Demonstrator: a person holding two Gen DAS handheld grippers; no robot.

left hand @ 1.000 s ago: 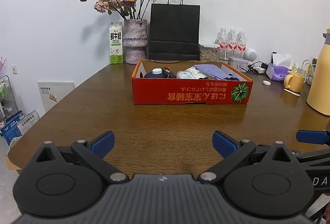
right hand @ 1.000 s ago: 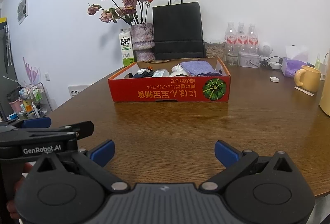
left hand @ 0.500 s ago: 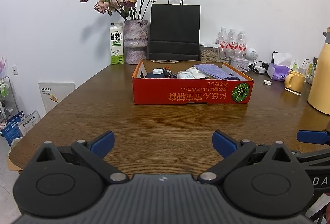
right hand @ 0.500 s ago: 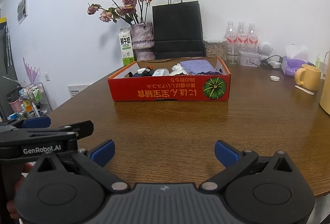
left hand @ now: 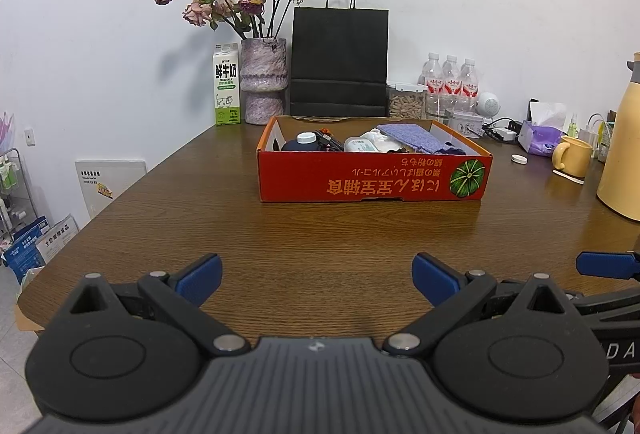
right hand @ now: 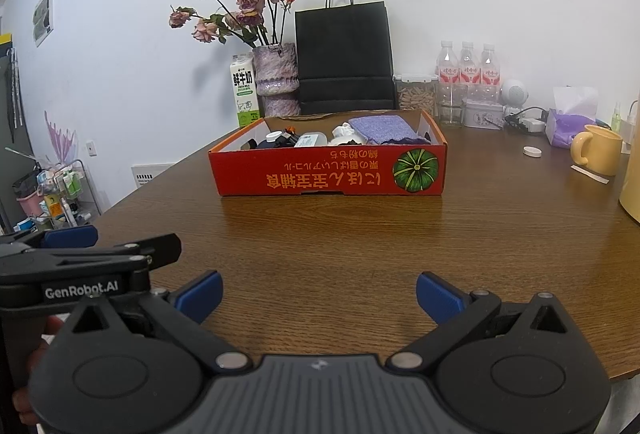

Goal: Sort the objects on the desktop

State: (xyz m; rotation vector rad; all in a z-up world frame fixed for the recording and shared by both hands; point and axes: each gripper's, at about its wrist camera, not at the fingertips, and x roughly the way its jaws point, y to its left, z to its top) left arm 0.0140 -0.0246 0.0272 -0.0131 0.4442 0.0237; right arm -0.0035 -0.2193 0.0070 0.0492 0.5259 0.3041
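Broadly, the brown wood-grain tabletop (left hand: 168, 226) fills both views, with its near half bare. On it sits the shallow red cardboard box (left hand: 374, 184) with a printed green pumpkin; its long axis runs left to right across the view, its printed long side faces the cameras, and the print reads upside down. Inside the box, from left to right, lie a dark bottle with a white cap (left hand: 300, 144), a tangle of dark cable (left hand: 330, 141), a white labelled container (left hand: 360, 145) and a folded purple woven cloth (left hand: 412, 138) leaning on the right end. Behind the box a black paper bag with handles (left hand: 339, 62) stands upright against the wall, beside a mottled purple vase of dried roses (left hand: 264, 86) and a white-and-green milk carton (left hand: 227, 90). A yellow mug (left hand: 572, 156) stands well to the right. Both the left tongs (left hand: 316, 278) and the right tongs (right hand: 319, 294) hover low over the near edge, blue pads spread wide, gripping nothing.
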